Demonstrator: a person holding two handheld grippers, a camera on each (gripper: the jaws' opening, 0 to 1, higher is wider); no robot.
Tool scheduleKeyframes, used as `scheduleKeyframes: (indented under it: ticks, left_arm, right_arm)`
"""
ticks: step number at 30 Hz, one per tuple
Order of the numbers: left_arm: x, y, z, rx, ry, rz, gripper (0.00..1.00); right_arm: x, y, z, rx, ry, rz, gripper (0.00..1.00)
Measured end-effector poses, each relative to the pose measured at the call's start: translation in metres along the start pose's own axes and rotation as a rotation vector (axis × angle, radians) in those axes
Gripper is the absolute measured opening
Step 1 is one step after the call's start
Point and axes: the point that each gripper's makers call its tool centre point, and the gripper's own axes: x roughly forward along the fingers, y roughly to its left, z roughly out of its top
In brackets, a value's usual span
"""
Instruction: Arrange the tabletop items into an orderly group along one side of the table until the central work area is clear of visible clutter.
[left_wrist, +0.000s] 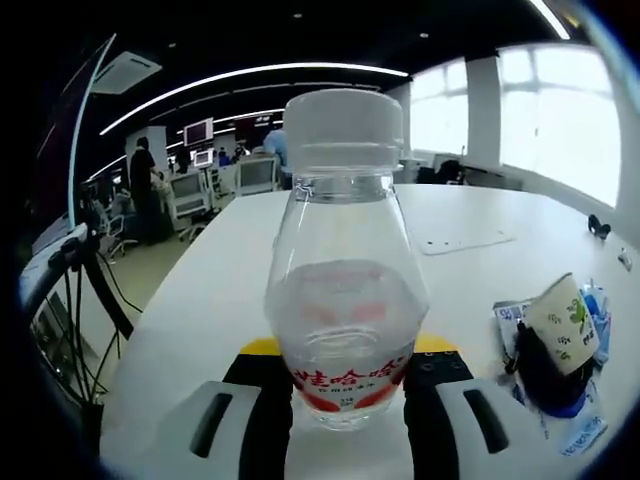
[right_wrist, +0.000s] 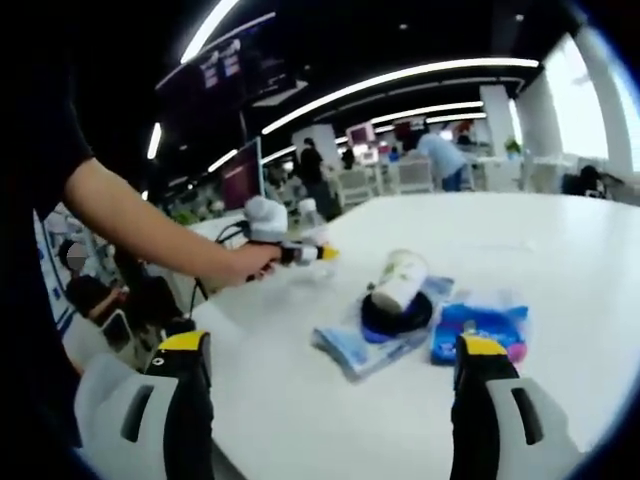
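Observation:
A clear plastic bottle with a white cap and a red-lettered label stands upright on the white table, and my left gripper is shut on its lower part. To its right a paper cup lies tipped on a dark round thing, on top of blue packets. In the right gripper view a person's hand holds the left gripper with the bottle near the table's left edge. The cup, a flat pack and a blue packet lie just beyond my open right gripper.
A flat white sheet and a small dark object lie farther across the table. A stand with cables rises off the table's left edge. Desks, monitors and people fill the room behind.

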Motion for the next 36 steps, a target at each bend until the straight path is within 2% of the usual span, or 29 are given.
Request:
scheduleKeyframes:
  ticks: [12,22,36]
  left_arm:
    - [0.005,0.001,0.008,-0.004,-0.001,0.039,0.41]
    - [0.010,0.006,0.008,-0.027,0.005,0.089,0.41]
    - [0.012,0.008,0.008,0.002,0.016,0.073,0.41]
  right_arm:
    - [0.000,-0.003,0.001,0.005,0.006,-0.013,0.99]
    - [0.000,-0.001,-0.001,0.005,0.017,-0.008,0.98]
    - [-0.001,0.001,-0.001,-0.014,0.034,0.002,0.97]
